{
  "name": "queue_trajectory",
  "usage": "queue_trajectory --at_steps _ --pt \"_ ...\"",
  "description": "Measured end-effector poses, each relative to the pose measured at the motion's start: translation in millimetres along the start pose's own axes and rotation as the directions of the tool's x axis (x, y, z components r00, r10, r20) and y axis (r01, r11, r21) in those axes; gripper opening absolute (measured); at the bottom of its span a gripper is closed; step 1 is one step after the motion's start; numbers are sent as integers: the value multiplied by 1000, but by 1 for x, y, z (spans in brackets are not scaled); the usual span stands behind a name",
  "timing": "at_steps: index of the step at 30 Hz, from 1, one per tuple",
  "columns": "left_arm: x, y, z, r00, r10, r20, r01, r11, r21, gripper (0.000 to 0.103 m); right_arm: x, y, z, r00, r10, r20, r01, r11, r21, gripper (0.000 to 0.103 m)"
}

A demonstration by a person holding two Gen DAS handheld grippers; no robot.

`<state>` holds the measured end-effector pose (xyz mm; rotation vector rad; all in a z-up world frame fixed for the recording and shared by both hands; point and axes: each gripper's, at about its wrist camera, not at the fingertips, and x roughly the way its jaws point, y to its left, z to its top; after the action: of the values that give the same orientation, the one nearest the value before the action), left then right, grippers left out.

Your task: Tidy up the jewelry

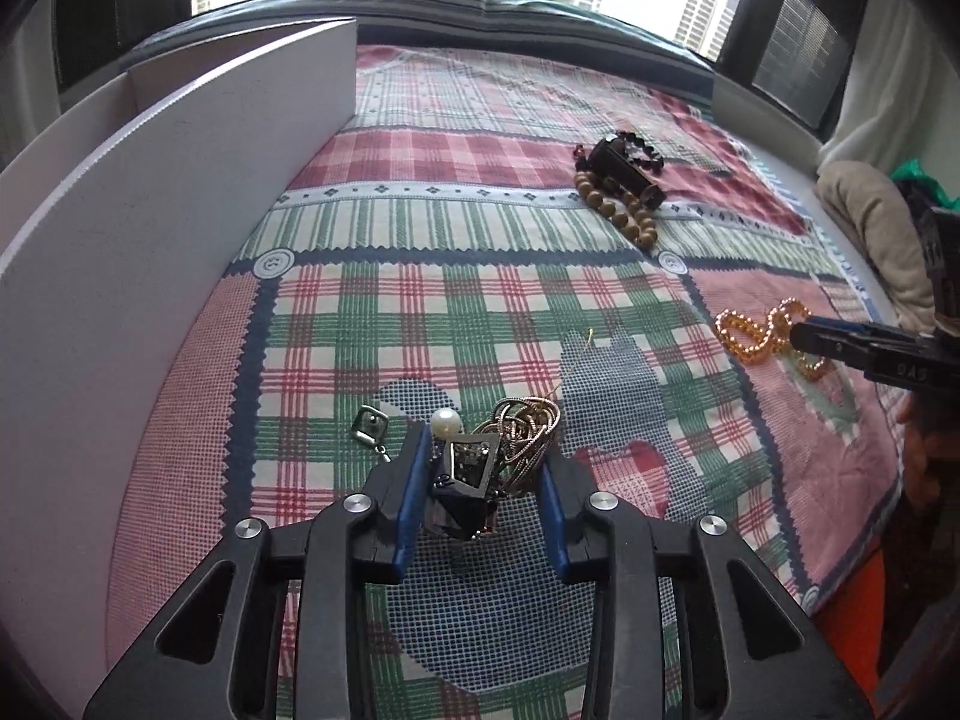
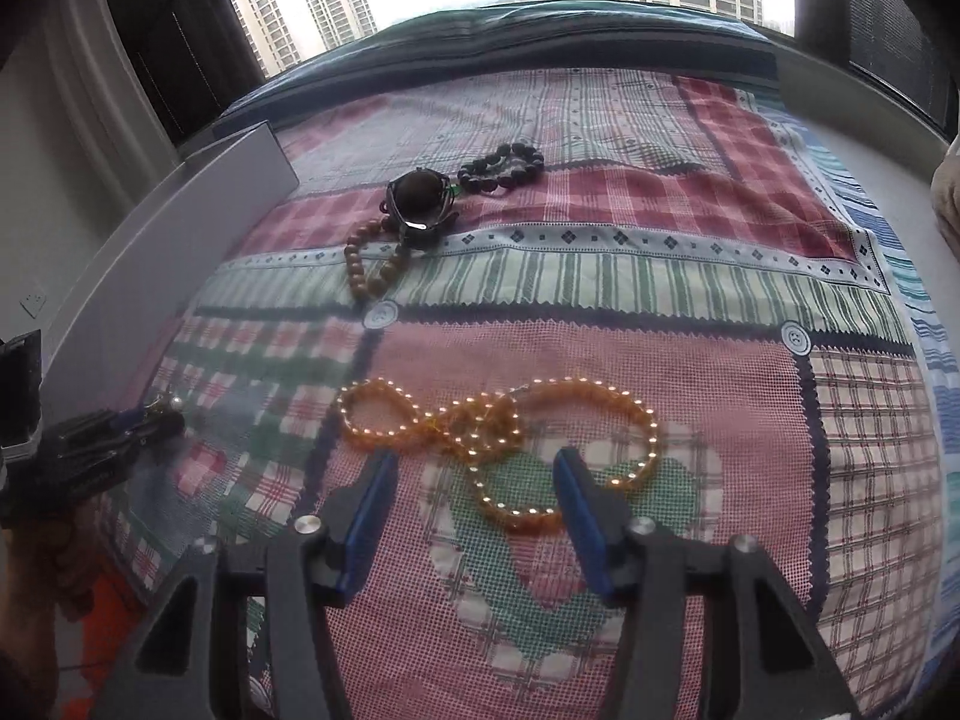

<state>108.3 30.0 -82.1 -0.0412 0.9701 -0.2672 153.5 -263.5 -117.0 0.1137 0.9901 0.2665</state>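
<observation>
My left gripper (image 1: pixel 489 450) is open around a tangle of jewelry (image 1: pixel 480 456) on the plaid cloth: a dark square pendant, a gold chain (image 1: pixel 528 426) and a pearl (image 1: pixel 446 422). A small silver earring (image 1: pixel 370 425) lies just left of it. My right gripper (image 2: pixel 474 462) is open, its fingers either side of a loop of the amber bead necklace (image 2: pixel 498 438). The necklace also shows in the left wrist view (image 1: pixel 756 330). Wooden beads (image 2: pixel 372 264), a dark watch-like piece (image 2: pixel 420 204) and a dark bead bracelet (image 2: pixel 501 168) lie farther back.
A white box (image 1: pixel 180 192) with a divider stands at the left of the plaid cloth (image 1: pixel 456 300). A beige cushion (image 1: pixel 870 228) lies at the right edge. A window with tower blocks is behind the bed.
</observation>
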Motion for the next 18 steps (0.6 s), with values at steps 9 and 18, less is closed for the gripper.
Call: queue_trajectory --at_steps 9,18 --pt "-50 6 -2 999 -29 33 30 999 -31 33 0 17 9 997 -70 -24 68 996 -57 8" --pt "-122 23 21 992 -86 91 94 992 -88 33 -90 48 49 986 121 117 -116 992 -54 8"
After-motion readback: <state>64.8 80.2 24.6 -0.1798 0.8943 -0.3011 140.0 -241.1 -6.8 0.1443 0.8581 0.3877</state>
